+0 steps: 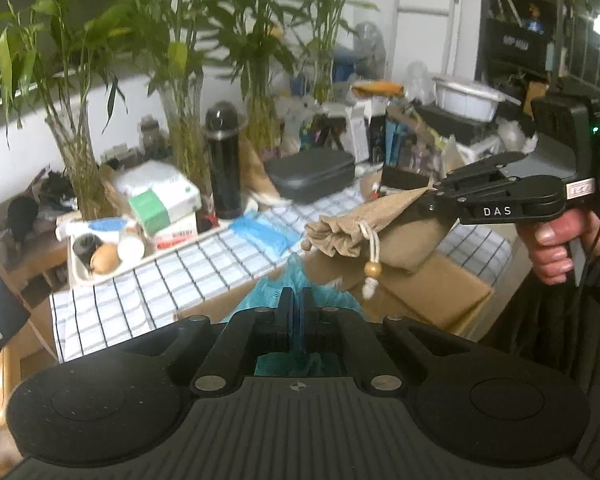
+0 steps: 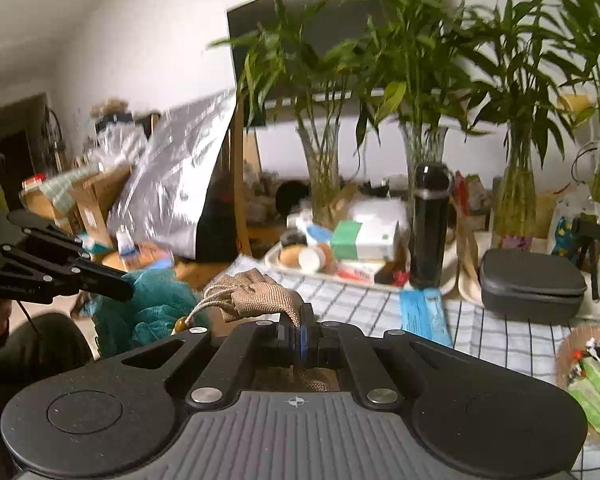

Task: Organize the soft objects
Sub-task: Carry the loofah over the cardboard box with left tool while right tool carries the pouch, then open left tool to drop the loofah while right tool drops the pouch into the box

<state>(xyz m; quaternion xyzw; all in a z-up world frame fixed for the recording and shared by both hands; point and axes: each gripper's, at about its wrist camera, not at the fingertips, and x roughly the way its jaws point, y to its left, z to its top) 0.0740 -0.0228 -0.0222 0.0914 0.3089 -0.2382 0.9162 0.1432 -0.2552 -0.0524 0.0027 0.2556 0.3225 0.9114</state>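
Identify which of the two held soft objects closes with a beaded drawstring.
The beige pouch in the right gripper; the teal mesh puff in the left gripper has none.

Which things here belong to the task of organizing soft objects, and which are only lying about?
Belong to the job:
beige drawstring pouch, held by right gripper
teal mesh sponge, held by left gripper

Lying about:
black flask
grey case
tissue box
bamboo vases

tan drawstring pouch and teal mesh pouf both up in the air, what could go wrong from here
The right gripper pinches only an edge of the tan drawstring pouch, so it might slip out. Its beaded cord dangles and could snag the cardboard box. The teal mesh pouf in the left gripper may catch the right gripper.
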